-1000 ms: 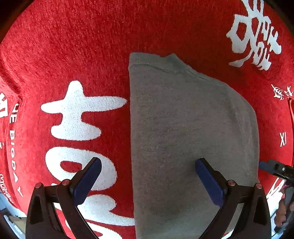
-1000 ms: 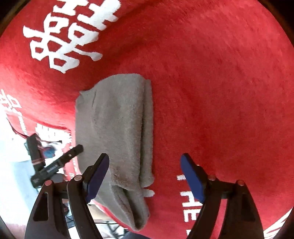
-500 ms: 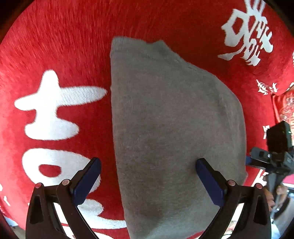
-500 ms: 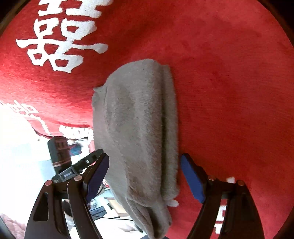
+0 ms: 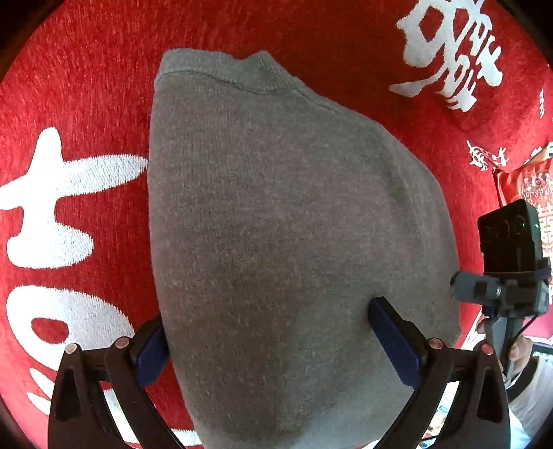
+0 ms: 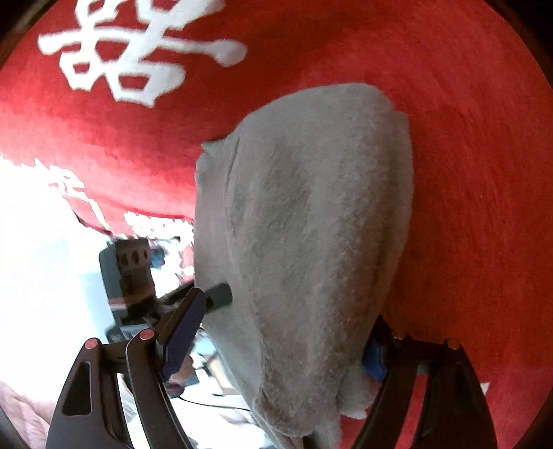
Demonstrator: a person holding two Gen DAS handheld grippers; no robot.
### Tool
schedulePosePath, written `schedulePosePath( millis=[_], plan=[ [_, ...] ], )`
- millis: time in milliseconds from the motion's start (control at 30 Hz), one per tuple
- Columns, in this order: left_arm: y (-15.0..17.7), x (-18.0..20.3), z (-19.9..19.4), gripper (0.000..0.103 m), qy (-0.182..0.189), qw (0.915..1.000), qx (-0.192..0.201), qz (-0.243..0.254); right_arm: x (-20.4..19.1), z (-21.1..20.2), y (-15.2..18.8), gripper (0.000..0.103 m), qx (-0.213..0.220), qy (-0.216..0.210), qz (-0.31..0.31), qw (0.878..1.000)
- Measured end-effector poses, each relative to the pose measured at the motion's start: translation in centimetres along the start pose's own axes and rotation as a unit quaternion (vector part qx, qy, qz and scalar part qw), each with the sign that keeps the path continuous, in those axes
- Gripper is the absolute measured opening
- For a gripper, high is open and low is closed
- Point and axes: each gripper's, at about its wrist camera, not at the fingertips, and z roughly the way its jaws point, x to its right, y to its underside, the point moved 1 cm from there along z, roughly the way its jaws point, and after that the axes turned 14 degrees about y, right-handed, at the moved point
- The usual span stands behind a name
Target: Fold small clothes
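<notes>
Lying part-folded on the red cloth (image 5: pixel 242 31): grey sweater (image 5: pixel 276 214), sides already turned in, near end drooping over the edge. Left gripper (image 5: pixel 269 342) and right gripper (image 6: pixel 276 331) both wide open, straddling that end, clamping nothing. Final fold probably left.

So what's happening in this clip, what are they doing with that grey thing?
A person is folding a small grey knitted garment on a red cloth with white characters. Both tools are at its near end with jaws wide: the left hand-held gripper straddles the near end, and the right hand-held gripper has the folded edge between its fingers. Neither has clamped yet, so the next fold hasn't started.
</notes>
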Motion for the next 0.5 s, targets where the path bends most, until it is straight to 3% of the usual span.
schedulePosePath(
  millis=[33,67,100,167,333,500],
  plan=[
    [0.1,-0.1,0.0,0.103,0.0,1.0,0.001,-0.001,0.1,0.0,0.1,0.075,0.003,0.002,0.005,1.0],
    [0.0,-0.2,0.0,0.103,0.0,1.0,0.003,-0.001,0.1,0.0,0.2,0.052,0.002,0.012,0.007,1.0],
    [0.0,-0.1,-0.1,0.101,-0.003,1.0,0.009,0.001,0.2,0.2,0.4,0.039,-0.002,0.035,0.007,0.999],
    [0.6,0.5,-0.5,0.092,-0.006,0.9997,0.023,0.008,0.2,0.2,0.6,0.033,0.003,0.028,0.013,1.0],
    [2.3,1.4,-3.2,0.053,0.008,0.9982,0.054,0.024,-1.8,-0.5,1.6,0.03,0.011,-0.009,0.011,1.0],
    [3.4,1.3,-6.3,0.049,0.05,0.9959,0.067,0.036,-5.7,-1.2,3.2,0.03,0.023,-0.034,0.003,0.999]
  ],
)
